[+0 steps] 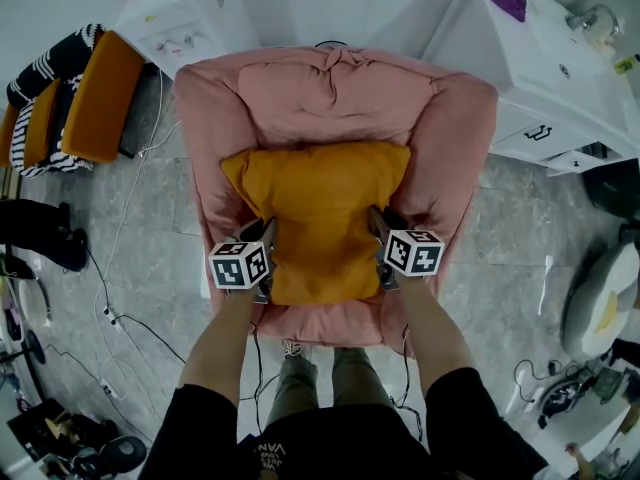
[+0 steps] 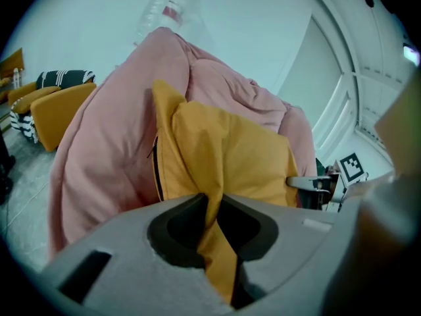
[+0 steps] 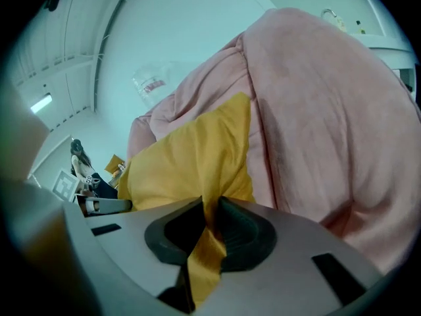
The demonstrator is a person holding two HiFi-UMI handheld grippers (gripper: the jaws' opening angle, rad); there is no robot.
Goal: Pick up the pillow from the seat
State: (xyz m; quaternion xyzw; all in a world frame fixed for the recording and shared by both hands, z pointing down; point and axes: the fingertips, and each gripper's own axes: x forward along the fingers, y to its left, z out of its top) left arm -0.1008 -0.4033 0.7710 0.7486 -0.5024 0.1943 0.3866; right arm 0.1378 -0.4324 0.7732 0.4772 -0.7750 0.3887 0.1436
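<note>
An orange pillow (image 1: 320, 213) lies on the seat of a pink padded armchair (image 1: 335, 93). My left gripper (image 1: 262, 258) is at the pillow's left edge, my right gripper (image 1: 383, 251) at its right edge. In the left gripper view the jaws are shut on a fold of the pillow (image 2: 217, 176), the cloth pinched between the pads. Seen from the right gripper, a fold of the pillow (image 3: 191, 163) is likewise clamped in my right gripper (image 3: 207, 229). The pillow's lower corners are hidden behind the marker cubes.
An orange and striped seat (image 1: 70, 98) stands at the far left. White cabinets (image 1: 545, 78) sit at the back right. Cables (image 1: 115, 298) run over the grey floor on the left, and more gear lies at the right edge (image 1: 600, 298). The person's legs stand just before the armchair.
</note>
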